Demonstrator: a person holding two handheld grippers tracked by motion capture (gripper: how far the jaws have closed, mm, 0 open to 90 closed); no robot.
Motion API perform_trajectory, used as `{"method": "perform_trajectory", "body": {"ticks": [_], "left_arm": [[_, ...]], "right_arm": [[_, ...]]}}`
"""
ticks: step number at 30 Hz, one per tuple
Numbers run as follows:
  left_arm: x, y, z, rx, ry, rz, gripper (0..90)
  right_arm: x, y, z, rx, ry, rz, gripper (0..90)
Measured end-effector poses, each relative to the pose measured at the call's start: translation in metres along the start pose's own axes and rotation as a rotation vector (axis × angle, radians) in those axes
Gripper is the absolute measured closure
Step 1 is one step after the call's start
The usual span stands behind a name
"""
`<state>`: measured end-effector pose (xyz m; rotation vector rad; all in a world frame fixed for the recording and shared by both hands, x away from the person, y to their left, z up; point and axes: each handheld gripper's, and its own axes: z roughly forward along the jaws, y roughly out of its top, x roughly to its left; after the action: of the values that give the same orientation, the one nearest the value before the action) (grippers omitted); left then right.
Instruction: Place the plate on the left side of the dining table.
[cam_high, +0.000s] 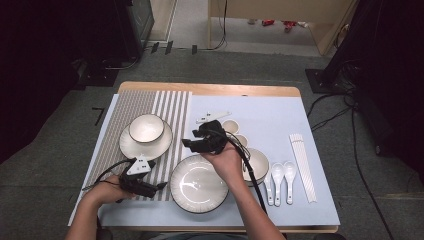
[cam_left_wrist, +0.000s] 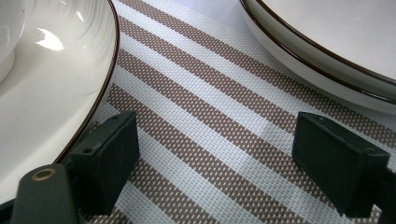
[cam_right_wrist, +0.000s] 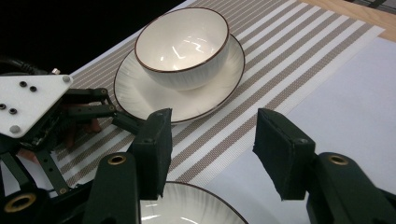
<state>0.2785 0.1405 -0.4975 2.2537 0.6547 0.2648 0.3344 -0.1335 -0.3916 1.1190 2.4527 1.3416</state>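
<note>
A white bowl (cam_high: 146, 127) with a dark rim sits on a white saucer plate (cam_high: 131, 147) on the striped placemat (cam_high: 172, 107). In the right gripper view the bowl (cam_right_wrist: 184, 44) lies ahead of my right gripper (cam_right_wrist: 212, 140), which is open with nothing between its jaws. That gripper (cam_high: 190, 139) hovers above the far rim of a large white plate (cam_high: 198, 185). My left gripper (cam_high: 161, 186) rests low at the mat's near edge, just left of the large plate. It is open (cam_left_wrist: 219, 140) over bare mat, between the saucer plate (cam_left_wrist: 42, 93) and the large plate (cam_left_wrist: 327, 42).
A second bowl (cam_high: 261, 161) sits partly behind my right hand. Two white spoons (cam_high: 283, 175) and a chopstick pack (cam_high: 303, 167) lie at the right on the pale blue cloth (cam_high: 280, 120). Small cups (cam_high: 231, 126) and a flat white piece (cam_high: 212, 117) sit mid-table.
</note>
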Motion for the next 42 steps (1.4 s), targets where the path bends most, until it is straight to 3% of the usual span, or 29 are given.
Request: {"method": "perform_trajectory", "body": {"ticks": [3,28,42], "left_arm": [[0.0,0.0,0.0,0.001,0.0,0.0,15.2],[0.0,0.0,0.0,-0.001,0.001,-0.001,15.2],[0.0,0.0,0.0,-0.001,0.001,-0.001,15.2]], "right_arm": [[-0.002,-0.001,-0.005,0.002,-0.001,0.015,46.7],[-0.014,-0.006,-0.03,0.024,-0.028,-0.006,46.0],[-0.021,-0.013,-0.041,0.022,-0.003,-0.029,44.5]]}}
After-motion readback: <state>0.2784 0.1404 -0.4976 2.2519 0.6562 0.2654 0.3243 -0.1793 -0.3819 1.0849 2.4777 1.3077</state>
